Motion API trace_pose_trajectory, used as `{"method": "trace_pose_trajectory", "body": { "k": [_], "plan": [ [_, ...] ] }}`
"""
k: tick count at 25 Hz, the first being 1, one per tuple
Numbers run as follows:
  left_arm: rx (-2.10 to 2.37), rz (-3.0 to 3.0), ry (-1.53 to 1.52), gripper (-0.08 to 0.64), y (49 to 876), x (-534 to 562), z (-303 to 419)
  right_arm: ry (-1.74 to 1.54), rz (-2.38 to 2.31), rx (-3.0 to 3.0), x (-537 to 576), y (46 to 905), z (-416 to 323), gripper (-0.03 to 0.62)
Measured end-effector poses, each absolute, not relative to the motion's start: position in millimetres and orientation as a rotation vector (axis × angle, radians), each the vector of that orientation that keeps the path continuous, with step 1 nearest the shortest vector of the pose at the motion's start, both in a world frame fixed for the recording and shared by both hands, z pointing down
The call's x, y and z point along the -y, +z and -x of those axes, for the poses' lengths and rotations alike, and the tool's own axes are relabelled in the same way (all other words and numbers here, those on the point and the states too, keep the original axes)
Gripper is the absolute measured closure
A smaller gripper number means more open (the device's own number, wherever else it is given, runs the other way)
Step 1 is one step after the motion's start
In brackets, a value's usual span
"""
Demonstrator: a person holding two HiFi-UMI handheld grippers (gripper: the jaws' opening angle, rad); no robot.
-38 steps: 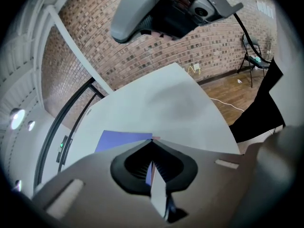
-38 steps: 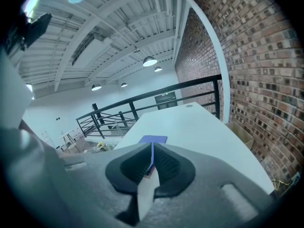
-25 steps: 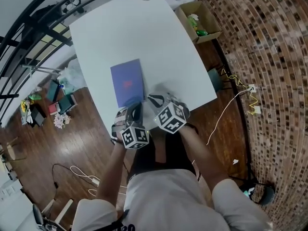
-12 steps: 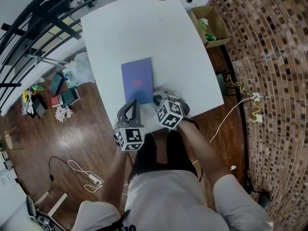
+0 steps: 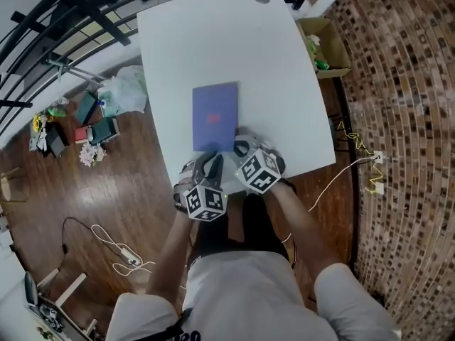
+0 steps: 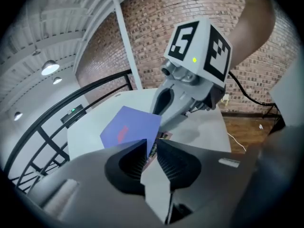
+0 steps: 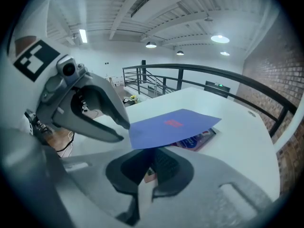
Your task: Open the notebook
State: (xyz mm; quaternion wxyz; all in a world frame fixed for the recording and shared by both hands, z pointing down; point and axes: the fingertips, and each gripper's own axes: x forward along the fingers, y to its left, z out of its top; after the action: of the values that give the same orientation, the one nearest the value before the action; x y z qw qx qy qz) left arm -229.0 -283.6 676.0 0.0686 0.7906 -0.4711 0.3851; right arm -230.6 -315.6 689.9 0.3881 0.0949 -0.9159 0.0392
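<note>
A blue notebook (image 5: 215,116) with a red mark lies near the front edge of the white table (image 5: 270,69). My right gripper (image 5: 242,146) is at its near right corner, shut on the blue cover (image 7: 173,125). The right gripper view shows that cover raised off a printed page (image 7: 198,139) underneath. My left gripper (image 5: 212,160) sits just short of the notebook's near edge, beside the right gripper (image 6: 190,82). Its jaws are opening, and only a narrow gap with the table and the notebook's edge (image 6: 153,152) shows beyond them; the pads press on nothing.
The table's front edge runs right under both grippers. An open cardboard box (image 5: 328,45) stands on the wooden floor at the table's far right. Bags and clutter (image 5: 99,112) lie on the floor to the left, with a cable (image 5: 106,244) nearer. A black railing (image 7: 199,72) runs behind the table.
The left gripper drew back from the notebook's near edge, then came forward again with its jaws parted. The right gripper has closed in on the notebook's near right corner.
</note>
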Motion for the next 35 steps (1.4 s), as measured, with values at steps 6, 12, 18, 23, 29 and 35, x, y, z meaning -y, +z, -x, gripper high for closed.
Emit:
{"method": "trace_pose_trajectory", "body": {
  "k": [6, 12, 18, 23, 29, 35],
  "plan": [
    [1.478, -2.383, 1.246, 0.474, 682, 297, 228, 0.115, -0.262, 2.397, 315, 672, 236, 0.600],
    [1.681, -2.189, 0.796, 0.545, 659, 308, 257, 0.153, -0.292, 2.338, 317, 687, 226, 0.600],
    [1.683, -1.686, -0.068, 0.543, 629, 295, 311, 0.111, -0.248, 2.178, 305, 721, 214, 0.600],
    [1.722, -1.499, -0.241, 0.543, 637, 269, 354, 0.152, -0.282, 2.155, 299, 727, 205, 0.600],
    [1.772, -1.311, -0.169, 0.545, 669, 232, 393, 0.224, -0.317, 2.141, 290, 727, 194, 0.600],
    [1.727, -1.228, 0.071, 0.519, 710, 195, 391, 0.246, -0.358, 2.134, 280, 728, 183, 0.600]
  ]
}}
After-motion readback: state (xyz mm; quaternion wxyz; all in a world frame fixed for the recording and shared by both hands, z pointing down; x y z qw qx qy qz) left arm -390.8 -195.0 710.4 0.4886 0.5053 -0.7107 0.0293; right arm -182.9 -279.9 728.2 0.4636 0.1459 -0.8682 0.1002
